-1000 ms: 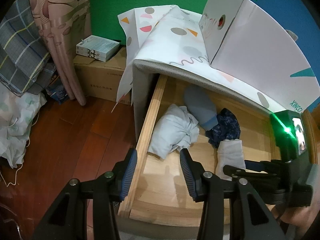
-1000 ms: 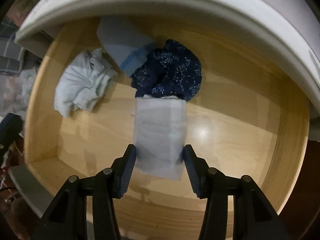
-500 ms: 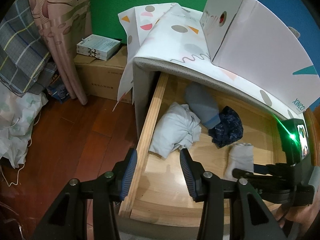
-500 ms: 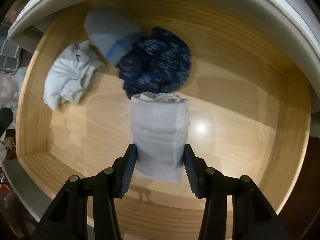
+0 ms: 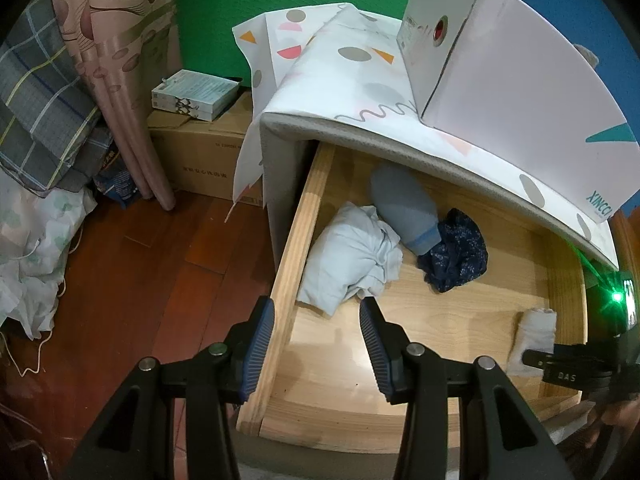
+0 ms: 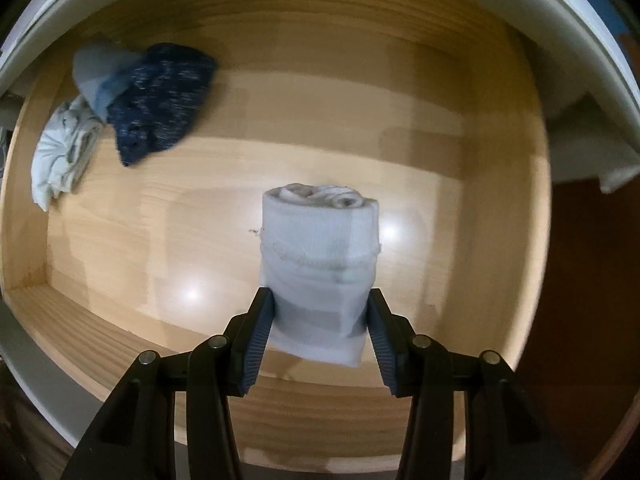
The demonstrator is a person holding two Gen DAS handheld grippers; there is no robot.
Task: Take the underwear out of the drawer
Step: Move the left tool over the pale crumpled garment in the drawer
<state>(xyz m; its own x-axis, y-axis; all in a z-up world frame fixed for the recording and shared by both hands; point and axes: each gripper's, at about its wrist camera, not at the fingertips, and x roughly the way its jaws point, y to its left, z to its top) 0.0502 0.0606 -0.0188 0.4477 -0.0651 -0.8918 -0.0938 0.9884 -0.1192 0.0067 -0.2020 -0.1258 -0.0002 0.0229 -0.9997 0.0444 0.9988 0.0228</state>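
The wooden drawer (image 5: 296,240) stands pulled out of a grey cabinet. My right gripper (image 6: 320,304) points down into it, shut on a white rolled piece of underwear (image 6: 320,248), with a pad pressed to each side of the roll. In the left wrist view the roll (image 5: 534,332) hangs near the drawer's right wall, with the right gripper (image 5: 538,356) below it. A white bundle (image 5: 352,260), a grey-blue piece (image 5: 404,208) and a navy speckled piece (image 5: 456,252) lie at the drawer's back left. My left gripper (image 5: 316,312) is open over the drawer's front left corner, holding nothing.
A large white box (image 5: 500,60) sits on a patterned cloth (image 5: 340,72) on the cabinet top. Left of the cabinet are a cardboard box (image 5: 200,152) with a small box (image 5: 192,88) on it, a curtain (image 5: 120,60), bedding and red wooden floor (image 5: 140,280).
My right gripper has carried the white roll to the right across the drawer, away from the navy piece. The left gripper has kept still.
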